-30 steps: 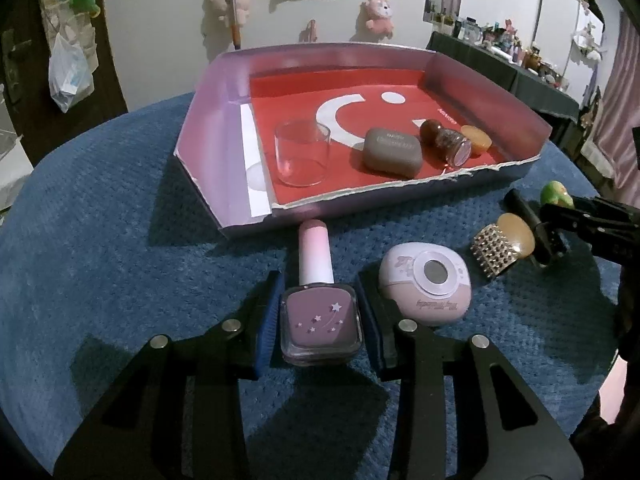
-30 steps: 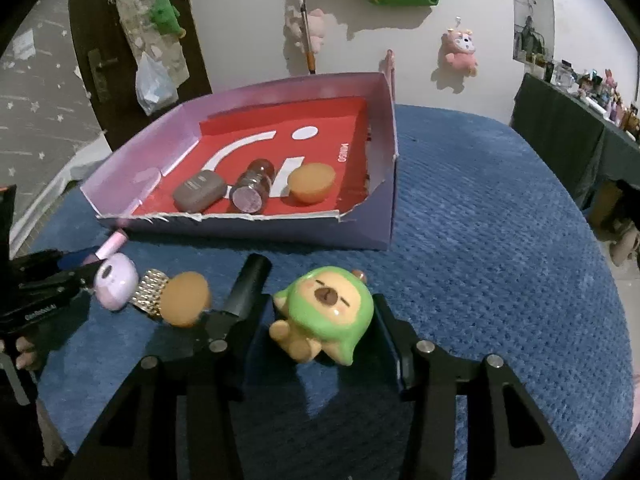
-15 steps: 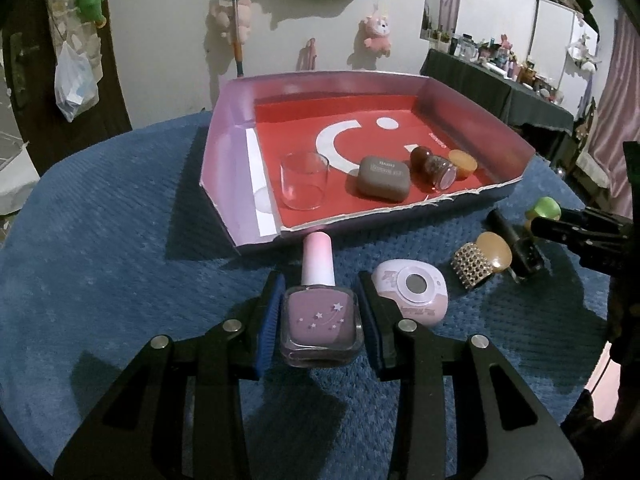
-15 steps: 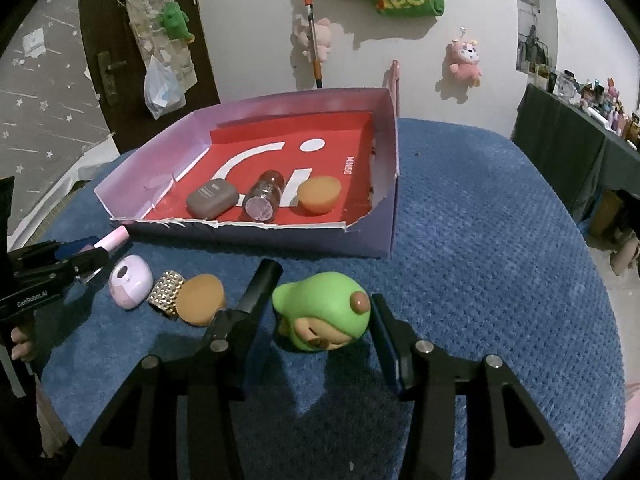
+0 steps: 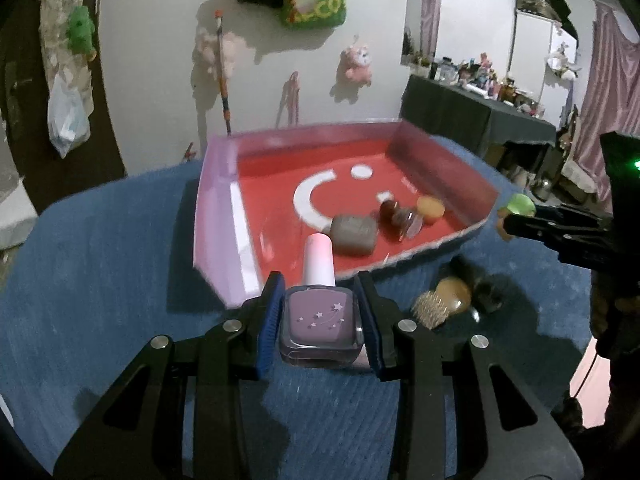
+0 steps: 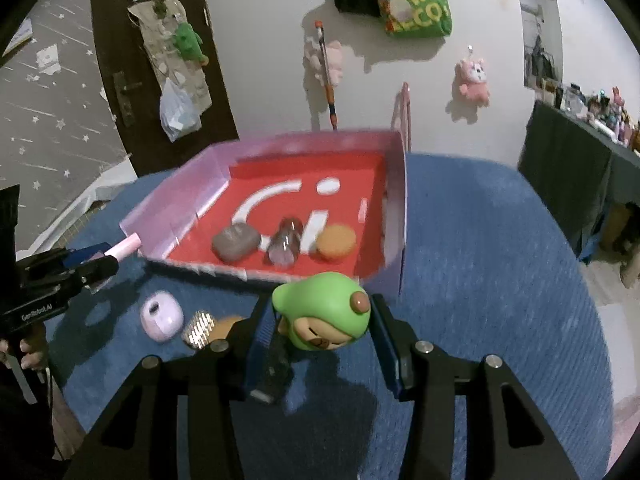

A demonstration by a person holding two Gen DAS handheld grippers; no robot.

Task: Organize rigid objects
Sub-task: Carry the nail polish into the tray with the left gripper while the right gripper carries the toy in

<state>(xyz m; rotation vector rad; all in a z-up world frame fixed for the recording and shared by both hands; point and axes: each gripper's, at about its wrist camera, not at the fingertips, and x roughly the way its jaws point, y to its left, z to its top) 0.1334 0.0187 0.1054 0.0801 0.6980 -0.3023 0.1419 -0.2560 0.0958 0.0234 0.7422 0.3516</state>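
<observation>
Nail polish bottle (image 5: 321,326) between hand-held gripper (image 5: 320,320) pads

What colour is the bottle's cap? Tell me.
Pale pink cap, clearest in the left wrist view.

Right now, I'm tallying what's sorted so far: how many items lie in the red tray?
3, in a row near the front wall of the tray: grey case, brown bottle on its side, orange disc. The nail polish bottle covers some floor; more may be hidden.

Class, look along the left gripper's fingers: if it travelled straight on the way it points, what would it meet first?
Probably the near wall of the red tray; the left gripper, shut on the nail polish bottle, aims there, though depth is unclear.
</observation>
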